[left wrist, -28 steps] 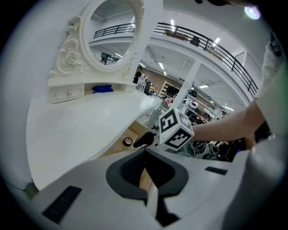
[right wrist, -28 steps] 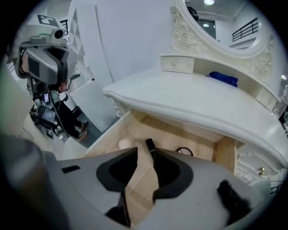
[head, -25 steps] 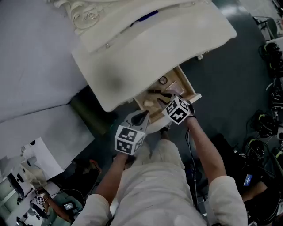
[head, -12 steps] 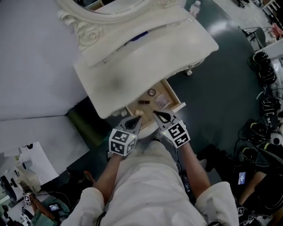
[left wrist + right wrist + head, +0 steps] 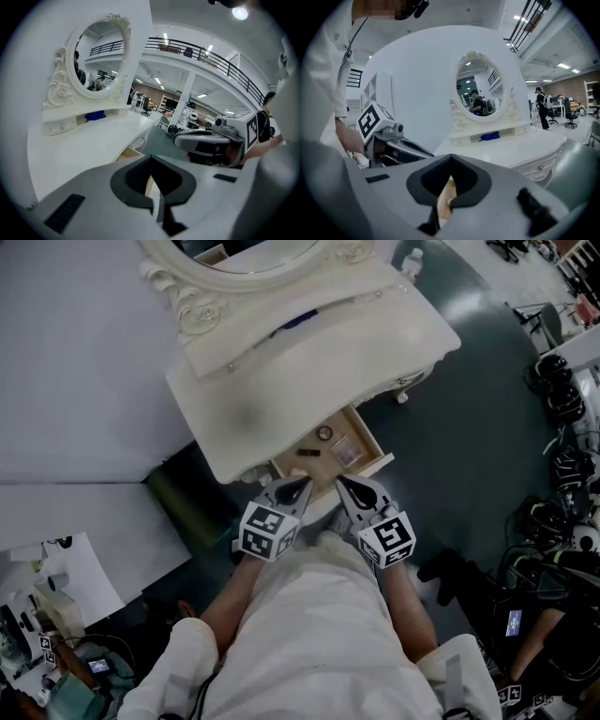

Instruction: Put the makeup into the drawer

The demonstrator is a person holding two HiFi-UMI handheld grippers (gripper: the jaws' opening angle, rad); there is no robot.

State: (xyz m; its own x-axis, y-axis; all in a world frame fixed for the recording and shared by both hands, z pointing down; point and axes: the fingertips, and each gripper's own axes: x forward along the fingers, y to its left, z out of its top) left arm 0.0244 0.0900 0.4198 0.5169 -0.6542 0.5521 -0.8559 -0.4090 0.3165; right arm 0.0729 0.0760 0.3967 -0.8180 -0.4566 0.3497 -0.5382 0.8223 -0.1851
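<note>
Only readable marks are black-and-white square codes on the left cube (image 5: 267, 531) and right cube (image 5: 389, 540); any print on the makeup is too small to read. Left tongs (image 5: 302, 486) are pressed together with nothing in them. Right tongs (image 5: 343, 482) are likewise pressed together and empty. Both hang side by side just near of the open drawer (image 5: 377, 463), tips pointing toward it. Makeup lies inside the drawer: a slim dark stick (image 5: 307, 453) at left, a small round compact (image 5: 324, 433) with a dark rim just far of it, and a squarish pinkish palette (image 5: 347, 448) at right, each apart from the others. The drawer is pale wood inside, pulled out from under the counter's near edge. The counter (image 5: 309, 362) is smooth cream-white with a curved edge. At its far side stands an oval mirror (image 5: 480, 96) in a carved scroll frame, above a low shelf holding a blue thing (image 5: 298, 320). The person wears a white top. The floor (image 5: 469, 409) is dark grey-green.
</note>
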